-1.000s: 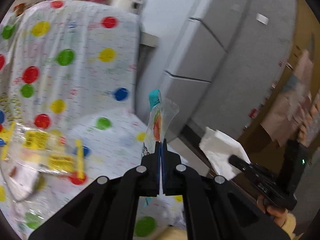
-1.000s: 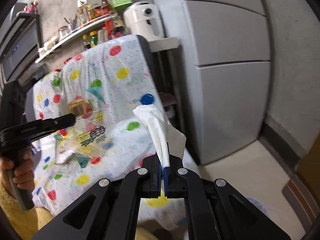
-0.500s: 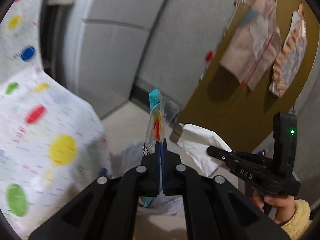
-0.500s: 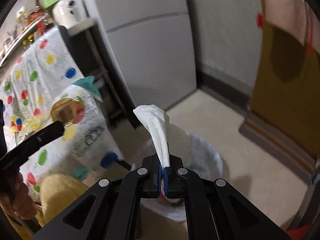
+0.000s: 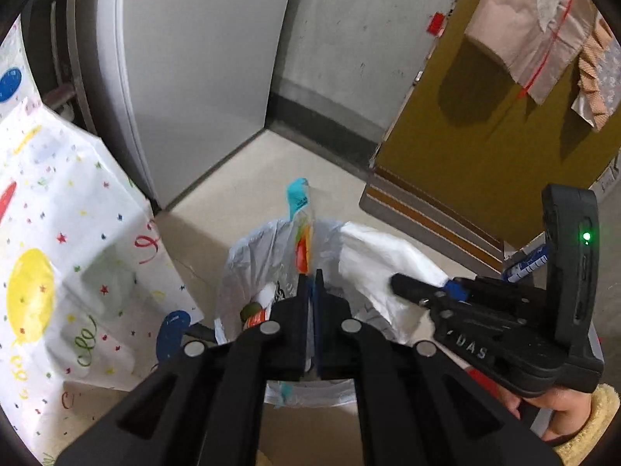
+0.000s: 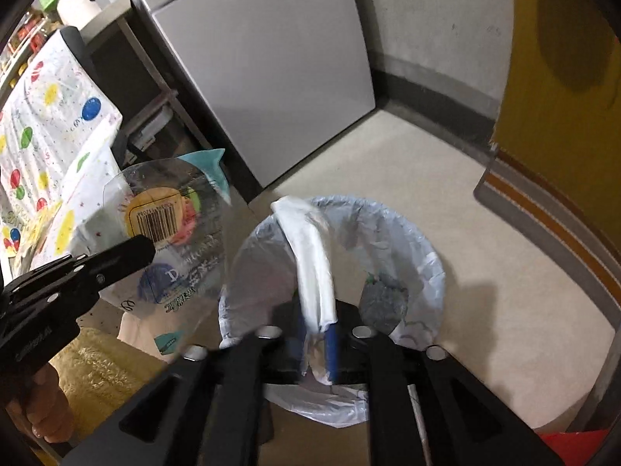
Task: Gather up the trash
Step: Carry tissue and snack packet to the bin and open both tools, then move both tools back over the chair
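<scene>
L tongs point(image 5: 309, 283) pinch wrapper point(image 5: 299, 229), R tongs point(image 6: 315, 334) spread round tissue point(image 6: 312, 256), over lined bin point(image 6: 423, 256), beige floor point(image 6: 446, 178).

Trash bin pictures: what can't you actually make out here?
- Right wrist view: the bottom of the bin, hidden behind the right gripper and the tissue.
- Right wrist view: whether that gripper grips the tissue; motion blur.
- Left wrist view: the wrapper sits edge-on in the left gripper; its print is unreadable.
</scene>
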